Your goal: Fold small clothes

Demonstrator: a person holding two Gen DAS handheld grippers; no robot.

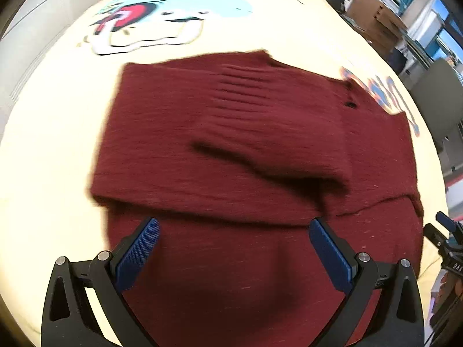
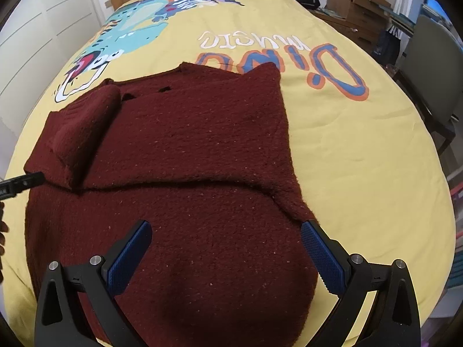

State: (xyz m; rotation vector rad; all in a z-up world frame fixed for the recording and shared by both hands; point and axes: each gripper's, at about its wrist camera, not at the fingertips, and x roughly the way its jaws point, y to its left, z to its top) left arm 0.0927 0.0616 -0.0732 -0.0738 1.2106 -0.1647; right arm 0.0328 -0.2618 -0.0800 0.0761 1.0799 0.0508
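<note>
A dark red knitted sweater (image 2: 185, 150) lay partly folded on the yellow dinosaur bedspread (image 2: 361, 156), one sleeve (image 2: 78, 133) folded inward at ten o'clock. The left gripper (image 1: 233, 231) hung above it with fingers spread wide, gripping nothing. The right gripper (image 2: 225, 234) was likewise spread and empty over the sweater's near hem.

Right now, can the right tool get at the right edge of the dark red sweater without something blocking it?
Probably yes. The right tool is open above the sweater, and its right edge lies flat on the yellow bedspread with nothing on it. The left tool stays at the far side.
</note>
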